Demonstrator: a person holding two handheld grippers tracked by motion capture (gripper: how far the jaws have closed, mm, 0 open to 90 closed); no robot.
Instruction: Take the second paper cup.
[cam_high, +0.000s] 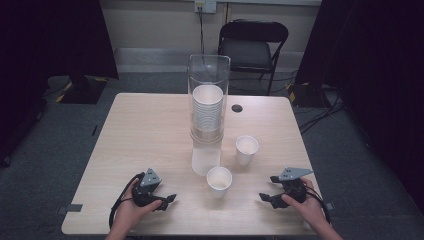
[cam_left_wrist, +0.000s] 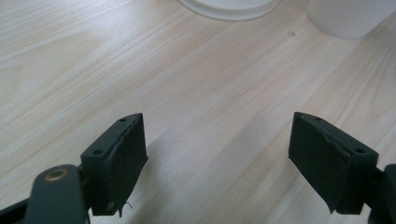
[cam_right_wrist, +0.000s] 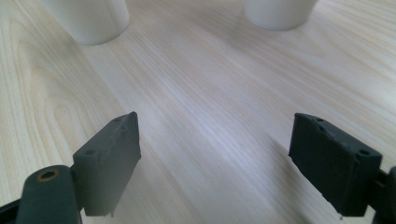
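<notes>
A tall clear tube (cam_high: 208, 95) stands at the middle of the light wooden table (cam_high: 150, 130) and holds a stack of white paper cups (cam_high: 207, 107). Two loose white cups stand upright to its right: one near the front (cam_high: 219, 181), one farther back (cam_high: 247, 149). My left gripper (cam_high: 170, 200) rests low at the front left, pointing toward the near cup, open with bare wood between its jaws (cam_left_wrist: 224, 158); that cup's base (cam_left_wrist: 348, 16) shows ahead. At the front right, my right gripper (cam_high: 265, 196) is likewise open over bare wood (cam_right_wrist: 217, 158), with both cup bases (cam_right_wrist: 88, 18) (cam_right_wrist: 278, 11) ahead.
The tube's round white base (cam_left_wrist: 229, 7) lies ahead of the left jaws. A small black disc (cam_high: 237, 108) sits on the table behind the tube. A black folding chair (cam_high: 254, 47) stands beyond the far edge. Dark curtains hang at both sides.
</notes>
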